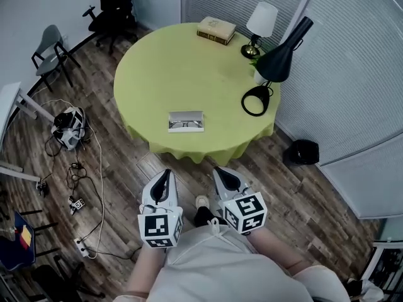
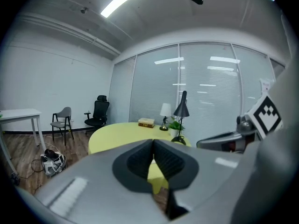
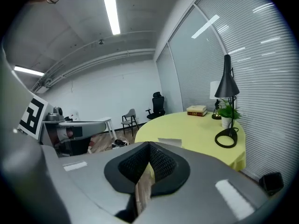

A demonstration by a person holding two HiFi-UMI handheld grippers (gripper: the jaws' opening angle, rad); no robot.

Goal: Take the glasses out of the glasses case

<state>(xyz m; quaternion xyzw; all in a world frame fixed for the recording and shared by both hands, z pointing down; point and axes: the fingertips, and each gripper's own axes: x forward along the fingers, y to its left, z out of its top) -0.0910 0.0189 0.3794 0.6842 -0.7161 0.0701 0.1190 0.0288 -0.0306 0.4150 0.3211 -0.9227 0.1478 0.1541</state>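
Note:
An open glasses case [image 1: 186, 122] lies near the front edge of the round yellow-green table [image 1: 170, 68], with the glasses [image 1: 187, 125] lying inside it. Both grippers are held side by side over the wooden floor, short of the table and pointing towards it. My left gripper [image 1: 165, 174] [image 2: 153, 142] is shut with nothing between its pads. My right gripper [image 1: 220, 170] [image 3: 149, 145] is also shut and empty. In the right gripper view the case [image 3: 169, 143] shows as a pale box just past the jaws. The left gripper view has the case hidden behind its jaws.
At the table's far side are a book [image 1: 216, 29], a white-shaded lamp [image 1: 260, 25], a black desk lamp [image 1: 277, 60] and a small plant [image 3: 228, 113]. Chairs [image 1: 51, 50] stand at the back left. Cables and a bag [image 1: 68, 128] lie on the floor left. A black bin [image 1: 302, 151] stands right.

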